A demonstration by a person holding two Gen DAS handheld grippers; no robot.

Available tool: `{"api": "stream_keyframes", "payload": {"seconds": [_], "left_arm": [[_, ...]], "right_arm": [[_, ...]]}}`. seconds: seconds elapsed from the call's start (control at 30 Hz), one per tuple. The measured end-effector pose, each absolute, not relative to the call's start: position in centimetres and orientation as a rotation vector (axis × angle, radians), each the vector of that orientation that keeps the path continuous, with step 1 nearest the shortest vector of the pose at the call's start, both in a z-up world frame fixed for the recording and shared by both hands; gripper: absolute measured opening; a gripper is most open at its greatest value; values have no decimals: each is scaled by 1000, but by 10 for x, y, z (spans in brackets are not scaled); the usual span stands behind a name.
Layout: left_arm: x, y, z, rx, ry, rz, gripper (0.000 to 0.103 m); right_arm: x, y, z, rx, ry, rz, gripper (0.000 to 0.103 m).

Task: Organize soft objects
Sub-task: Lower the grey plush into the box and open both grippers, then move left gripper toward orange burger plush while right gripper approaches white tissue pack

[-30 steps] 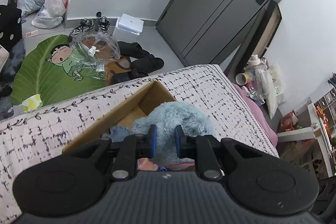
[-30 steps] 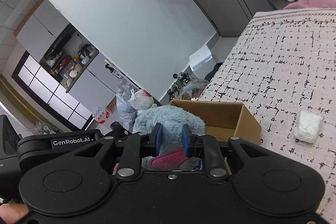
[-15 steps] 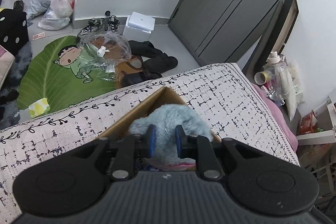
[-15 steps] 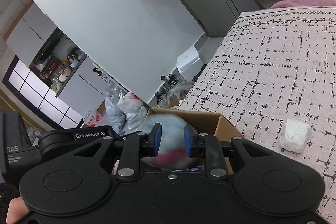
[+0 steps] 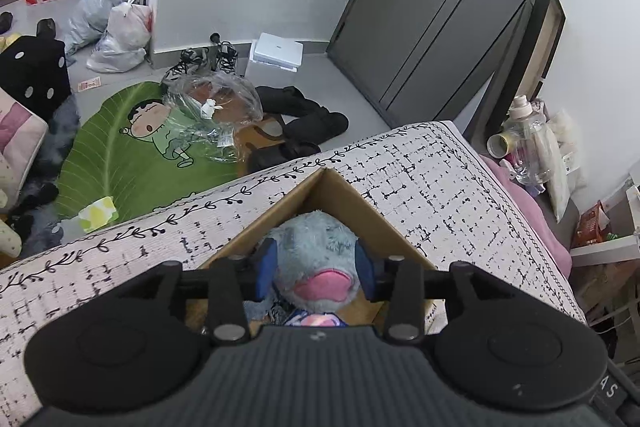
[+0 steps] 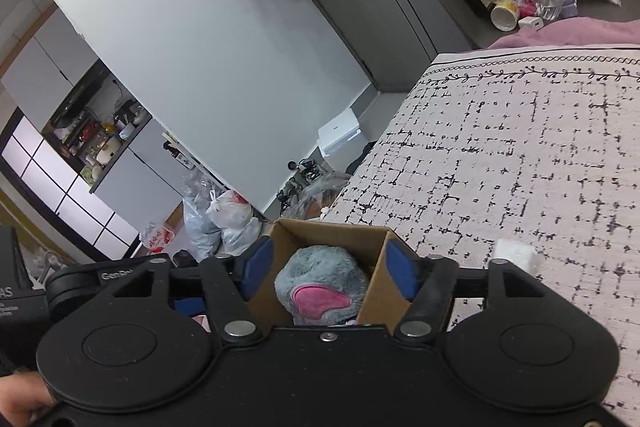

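A blue plush toy point(image 5: 316, 259) with a pink patch lies inside an open cardboard box point(image 5: 352, 195) on the patterned bed cover point(image 5: 420, 179). My left gripper point(image 5: 316, 267) is open, its blue pads on either side of the plush. In the right wrist view the same plush point(image 6: 320, 279) sits in the box point(image 6: 332, 235). My right gripper point(image 6: 328, 267) is open wide above it, fingers straddling the box walls. Other soft items lie under the plush, mostly hidden.
A small white soft wad point(image 6: 516, 255) lies on the bed cover right of the box. The bed edge drops to a floor with a green leaf mat point(image 5: 120, 155), plastic bags point(image 5: 116, 27) and shoes. A cluttered nightstand with bottles point(image 5: 532, 143) stands at right.
Both grippers have opened and let go of the blue plush, which has dropped into the box. Before, both were shut on it above the box.
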State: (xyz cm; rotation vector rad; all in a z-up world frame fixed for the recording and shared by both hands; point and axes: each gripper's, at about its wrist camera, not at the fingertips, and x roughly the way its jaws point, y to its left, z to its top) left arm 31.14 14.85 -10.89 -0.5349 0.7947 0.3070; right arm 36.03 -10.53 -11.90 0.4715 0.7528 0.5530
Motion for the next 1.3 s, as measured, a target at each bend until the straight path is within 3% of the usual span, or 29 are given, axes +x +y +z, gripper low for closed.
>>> {"api": "stream_keyframes", "payload": {"seconds": [0.2,0.37,1.3], "left_arm": [[290,138,-93,-486,759,291,53],[275,132,-81,-453,762,277,78],[203,116,-40,-383,706,227,79]], "right_arm": [[346,-113,-108,453,721,548,85],[332,-118,-100,435,690,537,95],[283,-161,-58,330,679,450,98]]}}
